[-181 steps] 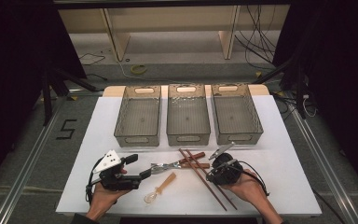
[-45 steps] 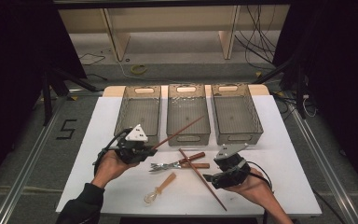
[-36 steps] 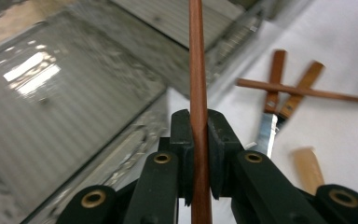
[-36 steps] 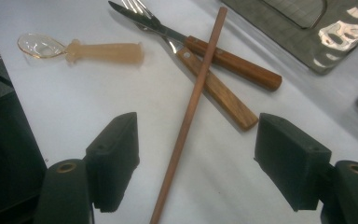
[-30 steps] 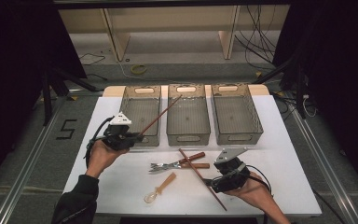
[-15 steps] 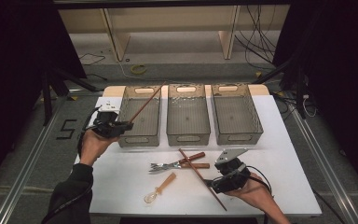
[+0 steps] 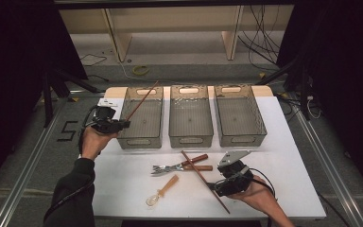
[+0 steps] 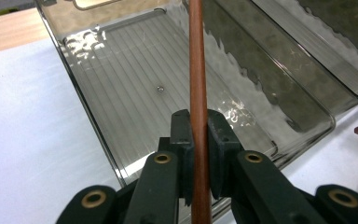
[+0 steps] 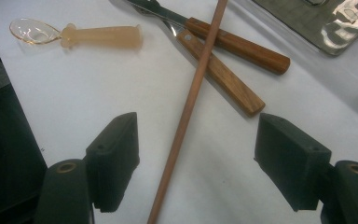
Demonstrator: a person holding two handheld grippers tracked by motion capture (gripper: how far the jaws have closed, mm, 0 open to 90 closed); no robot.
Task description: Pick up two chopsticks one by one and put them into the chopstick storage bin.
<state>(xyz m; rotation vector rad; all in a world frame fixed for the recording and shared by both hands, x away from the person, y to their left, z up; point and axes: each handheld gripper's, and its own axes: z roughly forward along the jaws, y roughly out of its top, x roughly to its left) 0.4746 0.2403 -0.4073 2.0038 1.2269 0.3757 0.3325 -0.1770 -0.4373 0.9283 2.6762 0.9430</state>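
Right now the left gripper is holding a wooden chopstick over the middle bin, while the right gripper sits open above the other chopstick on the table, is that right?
Not quite: the bin is wrong. In the high view the left gripper holds its chopstick over the left bin, not the middle one. The rest stands: the right gripper sits open above the other chopstick.
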